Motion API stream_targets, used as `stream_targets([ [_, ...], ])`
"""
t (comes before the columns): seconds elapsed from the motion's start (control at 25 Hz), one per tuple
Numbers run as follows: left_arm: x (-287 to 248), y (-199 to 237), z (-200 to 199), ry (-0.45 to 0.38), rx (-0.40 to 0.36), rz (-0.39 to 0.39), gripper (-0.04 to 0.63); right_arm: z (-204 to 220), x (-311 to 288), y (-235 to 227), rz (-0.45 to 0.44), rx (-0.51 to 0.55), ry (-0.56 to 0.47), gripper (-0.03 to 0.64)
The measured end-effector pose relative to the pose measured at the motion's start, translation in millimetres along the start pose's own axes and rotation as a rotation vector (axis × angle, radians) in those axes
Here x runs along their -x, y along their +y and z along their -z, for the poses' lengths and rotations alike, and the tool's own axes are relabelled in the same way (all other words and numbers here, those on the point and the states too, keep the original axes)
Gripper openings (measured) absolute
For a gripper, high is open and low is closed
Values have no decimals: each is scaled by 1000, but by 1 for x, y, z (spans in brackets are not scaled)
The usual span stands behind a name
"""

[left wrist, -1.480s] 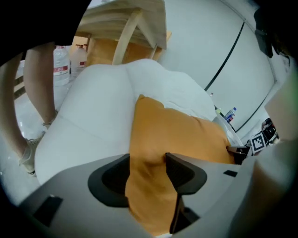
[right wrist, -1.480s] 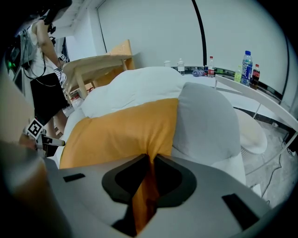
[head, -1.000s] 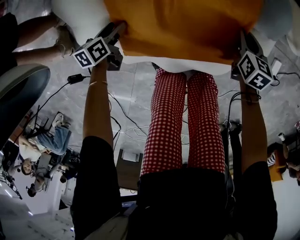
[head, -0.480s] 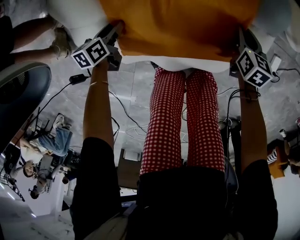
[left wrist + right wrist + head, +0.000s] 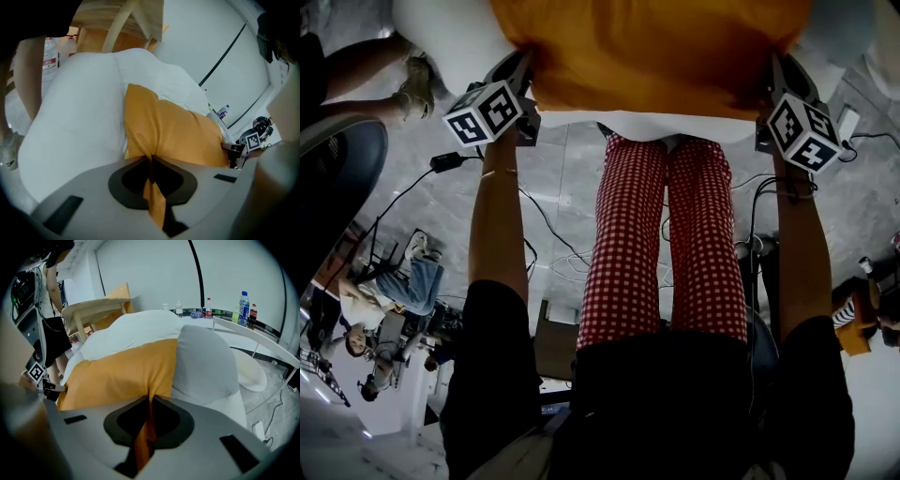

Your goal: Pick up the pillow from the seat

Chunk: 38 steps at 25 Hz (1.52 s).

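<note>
the left claw [image 5: 151, 161] is pinching a thin fold of the orange pillow [image 5: 173, 131] at its near corner; its jaws have just been closing, and the fabric is now running between them. the right claw [image 5: 150, 404] is likewise clamping down on a fold of the same orange cover at the other near corner. the pillow is lying on the white padded seat [image 5: 75, 122], stretching between the two claws, with a grey cushion [image 5: 204, 362] pressing against its right side.

what is looking risky, as a judgement: each claw is gripping only loose cover, not the filling, so the fabric may be slipping out once the weight is hanging from it. if one hand is rising faster than the other, the pillow may be twisting and tearing free at the lower corner. the grey cushion, touching the pillow, may be getting dragged along. cables are trailing on the floor [image 5: 572, 187] near the person's feet, so stepping back is inviting a trip.

for writing: the marker cubes [image 5: 485, 112] are showing only black-and-white square patterns. the bottles [image 5: 243, 303] beyond the seat are carrying labels, but these are coming out too small to read.
</note>
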<state>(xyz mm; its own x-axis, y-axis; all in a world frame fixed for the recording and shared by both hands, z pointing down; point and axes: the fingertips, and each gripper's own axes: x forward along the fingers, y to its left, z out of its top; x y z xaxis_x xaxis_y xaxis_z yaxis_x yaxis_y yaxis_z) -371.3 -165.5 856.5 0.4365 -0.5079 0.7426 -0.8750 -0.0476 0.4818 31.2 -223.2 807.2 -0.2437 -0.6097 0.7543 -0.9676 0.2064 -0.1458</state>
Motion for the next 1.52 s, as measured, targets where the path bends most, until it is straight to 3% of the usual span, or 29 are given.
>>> stream_targets([
  [0.4,30,-23,-7,-85,4,5,23,-3,28,-4,12,-62,-32,37],
  [0.68,48,-54,-12,-89,-70,39,25,1,66,-16,44,-89,-36,37],
  [1.04,60,-78,-16,-116,-91,31,23,-8,89,-26,47,-77,-75,37],
  [1.52,117,-120,-37,-207,-92,36,23,-50,147,-21,35,-37,-159,38],
])
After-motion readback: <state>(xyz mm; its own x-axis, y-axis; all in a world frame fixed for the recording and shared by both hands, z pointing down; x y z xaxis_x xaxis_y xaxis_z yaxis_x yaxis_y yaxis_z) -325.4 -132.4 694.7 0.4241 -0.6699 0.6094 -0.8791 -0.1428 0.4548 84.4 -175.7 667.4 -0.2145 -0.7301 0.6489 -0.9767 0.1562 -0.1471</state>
